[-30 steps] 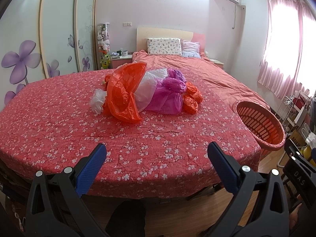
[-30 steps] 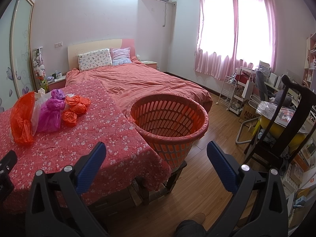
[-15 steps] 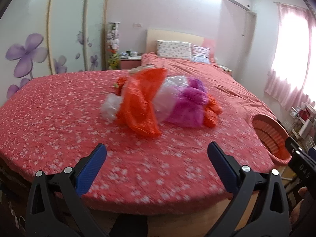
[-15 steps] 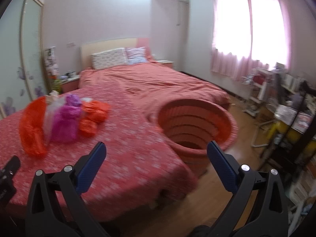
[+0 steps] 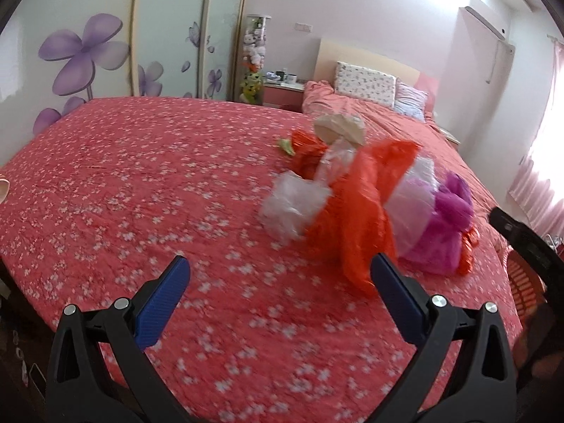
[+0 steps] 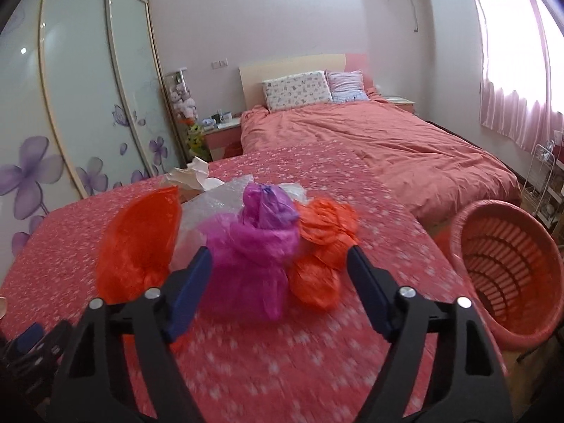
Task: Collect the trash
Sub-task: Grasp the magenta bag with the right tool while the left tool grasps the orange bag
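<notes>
A heap of crumpled plastic bags lies on the red flowered bedspread (image 5: 141, 190): a large orange bag (image 5: 356, 208), a clear white bag (image 5: 292, 204), a magenta bag (image 6: 253, 253), small orange wads (image 6: 320, 243) and crumpled paper (image 6: 190, 176). My left gripper (image 5: 278, 292) is open and empty, short of the heap's left side. My right gripper (image 6: 278, 275) is open and empty, its fingers either side of the magenta bag, just short of it. The orange laundry basket (image 6: 507, 268) stands at the bed's right edge.
A second bed with a salmon duvet (image 6: 387, 141) and pillows lies behind. Sliding wardrobe doors with purple flowers (image 5: 84, 46) line the left wall. A nightstand (image 5: 282, 91) stands at the back. A wire rack (image 6: 543, 172) and pink curtains are at the right.
Both grippers have moved forward over the bed toward the bag heap. The right one swung left from the basket and now frames the magenta bag. Both stay open.
</notes>
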Demonstrator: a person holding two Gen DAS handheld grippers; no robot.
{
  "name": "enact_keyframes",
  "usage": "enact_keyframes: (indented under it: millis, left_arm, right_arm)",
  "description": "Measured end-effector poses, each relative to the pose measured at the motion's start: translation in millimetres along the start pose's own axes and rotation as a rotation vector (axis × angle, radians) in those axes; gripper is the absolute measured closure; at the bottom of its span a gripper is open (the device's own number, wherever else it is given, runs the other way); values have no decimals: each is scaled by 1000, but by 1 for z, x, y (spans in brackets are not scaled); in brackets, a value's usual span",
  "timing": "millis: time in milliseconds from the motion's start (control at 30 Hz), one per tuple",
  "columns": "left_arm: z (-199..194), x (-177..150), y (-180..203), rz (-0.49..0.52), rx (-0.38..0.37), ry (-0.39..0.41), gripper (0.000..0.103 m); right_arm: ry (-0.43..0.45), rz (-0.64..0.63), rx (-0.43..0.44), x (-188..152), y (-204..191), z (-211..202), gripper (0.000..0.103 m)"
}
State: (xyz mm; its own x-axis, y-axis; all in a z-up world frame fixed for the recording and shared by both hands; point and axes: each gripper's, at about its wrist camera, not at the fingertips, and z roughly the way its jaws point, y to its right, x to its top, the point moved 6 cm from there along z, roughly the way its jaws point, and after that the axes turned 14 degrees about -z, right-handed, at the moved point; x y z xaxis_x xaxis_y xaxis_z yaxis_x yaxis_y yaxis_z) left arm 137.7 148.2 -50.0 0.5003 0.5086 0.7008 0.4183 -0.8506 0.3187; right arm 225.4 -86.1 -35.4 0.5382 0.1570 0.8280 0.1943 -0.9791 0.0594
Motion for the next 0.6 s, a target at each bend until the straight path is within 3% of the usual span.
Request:
enact_keyframes:
  millis: [200, 267, 300, 333, 433, 600]
  left_arm:
    - [9, 3, -14, -16, 30, 1, 2]
    - [12, 3, -15, -8, 23, -7, 2]
    - [13, 3, -15, -4, 16, -9, 2]
    - [14, 3, -14, 4, 3, -13, 2]
    - [14, 4, -8, 23, -32, -23, 2]
    - [17, 5, 4, 18, -101, -56, 2]
  right_arm:
    - [-72, 28, 1, 7, -5, 42, 40]
    - [-89, 25, 7, 5, -7, 51, 51]
    - [-101, 15, 15, 3, -10, 55, 65]
    - [-113, 2, 15, 0, -11, 57, 71]
    - [-79, 1, 26, -1, -11, 48, 82]
    - [14, 0, 29, 9, -1, 13, 86]
